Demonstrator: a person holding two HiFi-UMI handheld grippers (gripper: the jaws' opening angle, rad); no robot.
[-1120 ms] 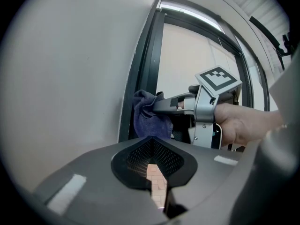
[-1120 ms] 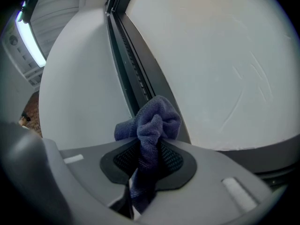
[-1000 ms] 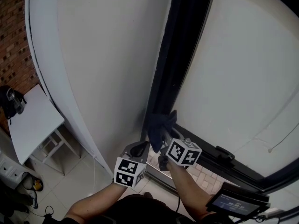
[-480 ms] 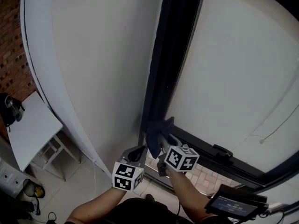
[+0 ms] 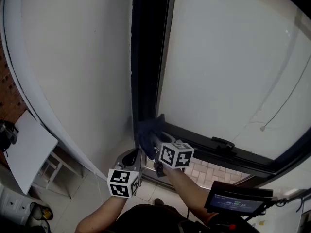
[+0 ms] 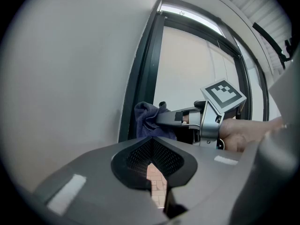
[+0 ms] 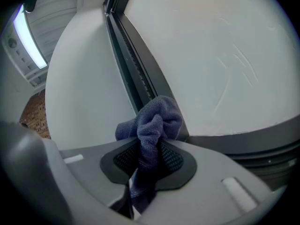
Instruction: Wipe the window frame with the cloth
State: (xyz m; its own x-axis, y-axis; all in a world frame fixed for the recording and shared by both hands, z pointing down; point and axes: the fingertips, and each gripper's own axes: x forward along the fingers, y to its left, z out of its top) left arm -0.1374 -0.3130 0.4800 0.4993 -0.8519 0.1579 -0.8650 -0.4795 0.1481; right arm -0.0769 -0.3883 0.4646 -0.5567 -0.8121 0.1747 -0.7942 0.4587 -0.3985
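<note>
1. Right gripper [image 7: 149, 159] is clamping the crumpled blue-grey cloth [image 7: 152, 121], still pressing it ahead into the bottom corner of the dark metal window frame [image 5: 145, 57].
2. Left gripper [image 6: 152, 168], jaws together and empty, is idling just beside.
3. Barely any travel lately; wiping is probably hardly advancing.

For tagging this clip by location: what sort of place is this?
Probably an indoor room of a home or office, right beside a window: a dark window frame set in a white wall, with a tiled floor and a white table below.

Blue cloth [image 7: 157, 118] bunched, at dark window frame [image 5: 146, 57] lower corner.
</note>
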